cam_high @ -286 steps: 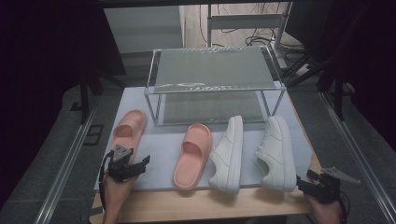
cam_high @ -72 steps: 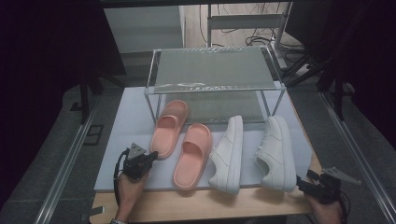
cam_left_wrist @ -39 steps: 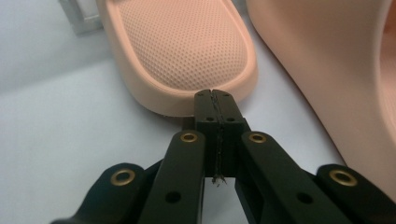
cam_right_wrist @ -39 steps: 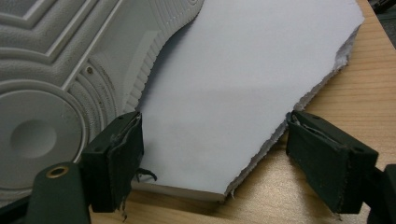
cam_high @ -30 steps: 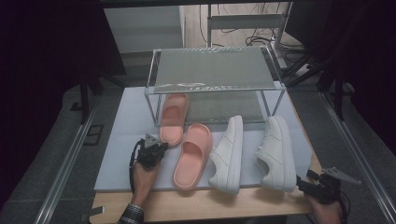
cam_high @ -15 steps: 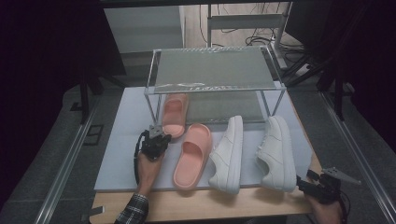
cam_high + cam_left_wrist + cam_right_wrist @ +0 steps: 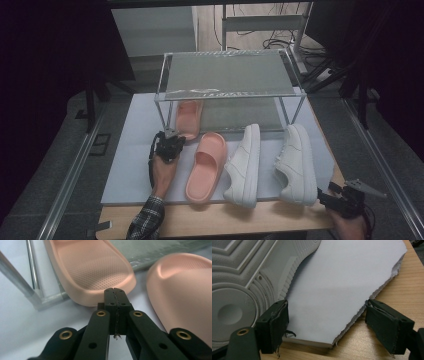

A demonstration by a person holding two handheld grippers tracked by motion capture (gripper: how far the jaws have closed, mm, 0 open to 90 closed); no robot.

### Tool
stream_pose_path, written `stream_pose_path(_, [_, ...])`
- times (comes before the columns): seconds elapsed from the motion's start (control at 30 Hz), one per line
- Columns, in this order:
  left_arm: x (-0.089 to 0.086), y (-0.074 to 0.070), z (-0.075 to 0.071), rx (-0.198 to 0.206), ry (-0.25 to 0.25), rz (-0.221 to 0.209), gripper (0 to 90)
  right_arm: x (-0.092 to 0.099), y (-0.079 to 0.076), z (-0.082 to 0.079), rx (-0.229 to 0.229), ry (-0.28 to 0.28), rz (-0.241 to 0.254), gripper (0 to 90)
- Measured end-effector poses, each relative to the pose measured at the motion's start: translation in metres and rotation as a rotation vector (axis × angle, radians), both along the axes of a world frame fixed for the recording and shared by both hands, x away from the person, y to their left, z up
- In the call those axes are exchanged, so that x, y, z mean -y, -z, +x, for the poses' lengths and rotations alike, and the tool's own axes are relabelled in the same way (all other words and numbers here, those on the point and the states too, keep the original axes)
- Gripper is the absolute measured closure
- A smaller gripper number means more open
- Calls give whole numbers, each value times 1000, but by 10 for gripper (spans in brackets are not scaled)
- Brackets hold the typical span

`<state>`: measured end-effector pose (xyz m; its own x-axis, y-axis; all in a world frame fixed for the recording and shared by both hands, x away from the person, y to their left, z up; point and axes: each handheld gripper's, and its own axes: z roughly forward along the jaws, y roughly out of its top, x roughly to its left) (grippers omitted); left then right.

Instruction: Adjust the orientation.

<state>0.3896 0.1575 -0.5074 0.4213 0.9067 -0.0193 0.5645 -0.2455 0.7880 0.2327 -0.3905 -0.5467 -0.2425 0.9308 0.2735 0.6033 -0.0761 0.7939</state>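
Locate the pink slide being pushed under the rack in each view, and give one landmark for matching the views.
High view: the pushed slide lies left of centre, half under the rack, with the shut left gripper at its heel.
Left gripper view: the pushed slide is at upper centre, its heel at the jaw tips.
Right gripper view: not in it.
Shared landmark: the second pink slide.

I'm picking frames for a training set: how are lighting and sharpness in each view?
High view: the surroundings are very dark, while the white mat is evenly lit and somewhat soft. Left gripper view: the left gripper is sharp, the pink slide shows its dotted texture, with mild sheen. Right gripper view: crisp sneaker sole, soft shadow under the mat edge.
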Motion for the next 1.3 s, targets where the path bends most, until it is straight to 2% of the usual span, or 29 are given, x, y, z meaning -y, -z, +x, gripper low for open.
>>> stream_pose_path(0.4, [7, 1, 21, -2, -29, 16, 900, 0, 0, 0, 0, -1, -1, 189])
stream_pose_path(0.63, [12, 3, 36, -15, -48, 48, 900, 0, 0, 0, 0, -1, -1, 189])
stream_pose_path(0.83, [13, 4, 41, -24, -61, 52, 900, 0, 0, 0, 0, -1, 0, 189])
stream_pose_path(1.03, [12, 1, 37, -15, -45, 20, 900, 0, 0, 0, 0, -1, 0, 189])
stream_pose_path(1.2, [8, -4, 26, -6, -18, -17, 900, 0, 0, 0, 0, -1, 0, 189])
stream_pose_path(1.3, [7, -5, 21, -2, -5, -22, 900, 0, 0, 0, 0, -1, 0, 190])
